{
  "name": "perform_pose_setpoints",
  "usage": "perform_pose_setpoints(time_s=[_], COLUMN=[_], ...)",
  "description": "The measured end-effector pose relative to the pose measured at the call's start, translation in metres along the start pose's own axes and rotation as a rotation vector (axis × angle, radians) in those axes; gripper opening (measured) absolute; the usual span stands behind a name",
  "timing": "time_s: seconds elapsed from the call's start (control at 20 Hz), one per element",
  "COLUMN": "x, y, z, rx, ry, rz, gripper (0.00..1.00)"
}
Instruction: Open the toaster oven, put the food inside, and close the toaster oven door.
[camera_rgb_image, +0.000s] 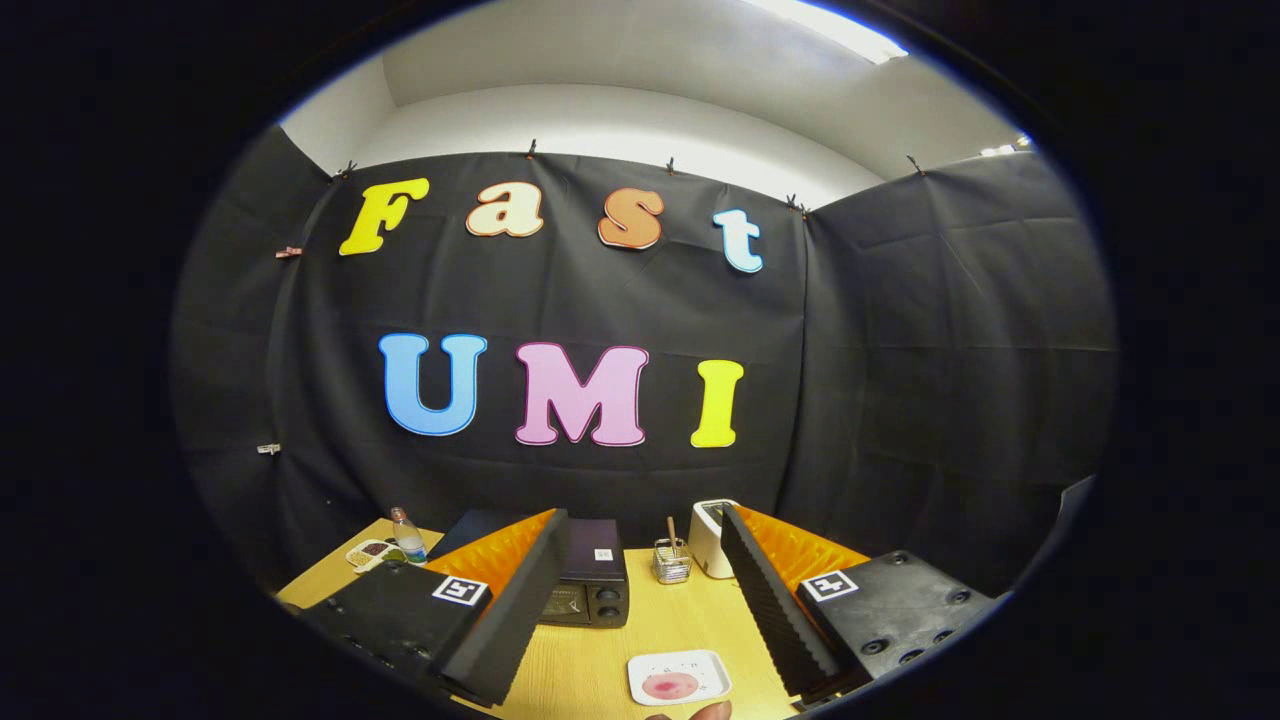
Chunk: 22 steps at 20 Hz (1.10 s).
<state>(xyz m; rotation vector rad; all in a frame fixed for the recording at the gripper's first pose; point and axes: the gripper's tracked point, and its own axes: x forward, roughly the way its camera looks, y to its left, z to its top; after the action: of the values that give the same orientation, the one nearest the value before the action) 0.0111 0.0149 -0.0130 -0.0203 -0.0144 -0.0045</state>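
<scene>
A dark toaster oven (590, 585) stands on the wooden table (690, 620) against the booth's wall, partly hidden behind my left finger (505, 610); its control panel with knobs faces me and its door looks shut. A small white plate (680, 677) with a pink round piece of food (670, 686) lies on the table close below, between my fingers. My gripper (640, 600) is open, held high above the table, with nothing between its fingers. The right finger (775, 605) rises beside the plate.
A white toaster (712, 538) and a small wire basket with a wooden stick (672, 560) stand at the back of the table. A plastic bottle (407, 535) and a small dish (368, 553) sit at the far left. A fingertip (700, 712) shows below the plate.
</scene>
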Motion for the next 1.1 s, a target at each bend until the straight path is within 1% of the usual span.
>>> perform_pose_setpoints(time_s=[0.2, 0.3, 0.45, 0.7, 0.8, 0.9, 1.1], x=[0.019, 0.034, 0.059, 0.109, 0.130, 0.149, 0.179], y=[0.038, 0.065, 0.109, 0.162, 0.178, 0.186, 0.197], z=[-0.023, -0.045, -0.089, -0.176, -0.206, -0.234, -0.268], rx=[0.025, 0.024, 0.068, 0.078, 0.120, 0.142, 0.109], ry=[0.037, 0.070, 0.151, 0.304, 0.355, 0.405, 0.434], rz=[0.049, 0.083, 0.121, 0.155, 0.161, 0.151, 0.127], gripper=[0.97, 0.98, 0.98, 0.98, 0.98, 0.98, 0.98])
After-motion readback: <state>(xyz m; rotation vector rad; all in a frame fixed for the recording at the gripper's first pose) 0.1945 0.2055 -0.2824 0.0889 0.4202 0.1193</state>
